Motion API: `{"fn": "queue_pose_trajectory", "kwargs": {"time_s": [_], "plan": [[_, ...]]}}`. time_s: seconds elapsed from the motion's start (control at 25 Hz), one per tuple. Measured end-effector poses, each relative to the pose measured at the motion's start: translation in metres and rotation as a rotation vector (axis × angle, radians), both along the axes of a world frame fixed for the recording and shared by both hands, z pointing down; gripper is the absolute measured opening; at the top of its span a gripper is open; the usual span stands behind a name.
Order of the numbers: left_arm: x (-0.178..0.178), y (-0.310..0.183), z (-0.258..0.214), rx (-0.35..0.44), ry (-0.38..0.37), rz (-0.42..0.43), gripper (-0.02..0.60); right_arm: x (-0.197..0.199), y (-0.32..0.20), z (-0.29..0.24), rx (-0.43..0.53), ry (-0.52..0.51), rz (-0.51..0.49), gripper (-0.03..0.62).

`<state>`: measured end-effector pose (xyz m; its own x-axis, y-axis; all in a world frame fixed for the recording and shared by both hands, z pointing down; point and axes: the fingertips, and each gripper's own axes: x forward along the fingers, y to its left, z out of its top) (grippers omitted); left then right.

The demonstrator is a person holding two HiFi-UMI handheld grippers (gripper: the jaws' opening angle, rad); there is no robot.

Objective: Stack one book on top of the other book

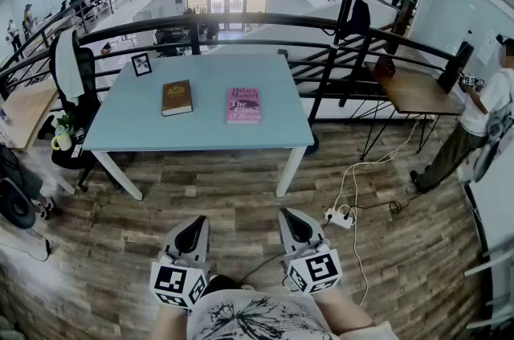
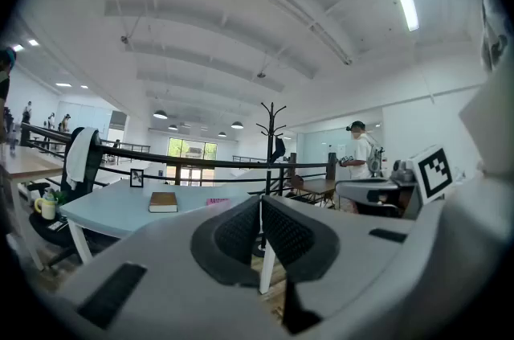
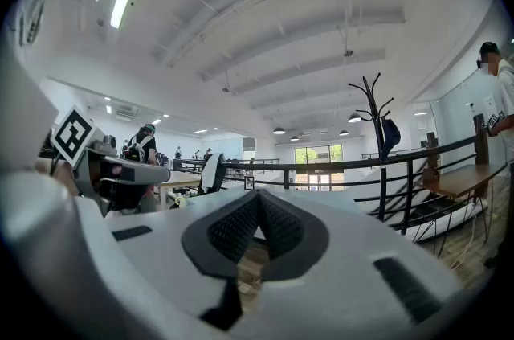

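Note:
Two books lie side by side on the pale blue table (image 1: 128,129): a brown book (image 1: 177,97) on the left and a pink book (image 1: 243,105) to its right, a gap between them. Both grippers hang low in the head view, well short of the table, over the wooden floor. My left gripper (image 1: 191,232) is shut with nothing in it, and my right gripper (image 1: 292,224) is shut and empty too. In the left gripper view the brown book (image 2: 163,202) and a sliver of the pink book (image 2: 217,202) show beyond the closed left gripper (image 2: 261,206). The right gripper (image 3: 257,198) points level at the table's edge.
A small framed picture (image 1: 141,63) stands at the table's back left. A black railing (image 1: 241,21) runs behind the table, with a coat stand (image 1: 347,1) at its right. A power strip and cables (image 1: 341,218) lie on the floor. A person (image 1: 482,117) stands at the right.

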<state>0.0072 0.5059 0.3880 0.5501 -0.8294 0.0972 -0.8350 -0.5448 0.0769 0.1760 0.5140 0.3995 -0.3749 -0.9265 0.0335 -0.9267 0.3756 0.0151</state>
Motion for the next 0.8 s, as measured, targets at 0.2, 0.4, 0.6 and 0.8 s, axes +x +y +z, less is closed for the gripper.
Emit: {"fn": "queue_pose_trajectory", "kwargs": {"time_s": [0.2, 0.4, 0.6, 0.8], "plan": [[0.001, -0.007, 0.008, 0.014, -0.005, 0.01, 0.012, 0.0, -0.006, 0.003, -0.002, 0.003, -0.007, -0.008], [0.008, -0.014, 0.0, -0.004, -0.013, 0.007, 0.012, 0.003, -0.015, 0.004, -0.009, 0.002, -0.013, -0.008], [0.01, -0.029, 0.009, -0.006, -0.016, 0.013, 0.012, 0.009, -0.031, 0.009, -0.027, -0.034, 0.006, -0.008], [0.008, -0.047, 0.019, -0.022, -0.019, 0.005, 0.012, 0.013, -0.052, 0.023, -0.066, -0.042, 0.019, -0.008]]}}
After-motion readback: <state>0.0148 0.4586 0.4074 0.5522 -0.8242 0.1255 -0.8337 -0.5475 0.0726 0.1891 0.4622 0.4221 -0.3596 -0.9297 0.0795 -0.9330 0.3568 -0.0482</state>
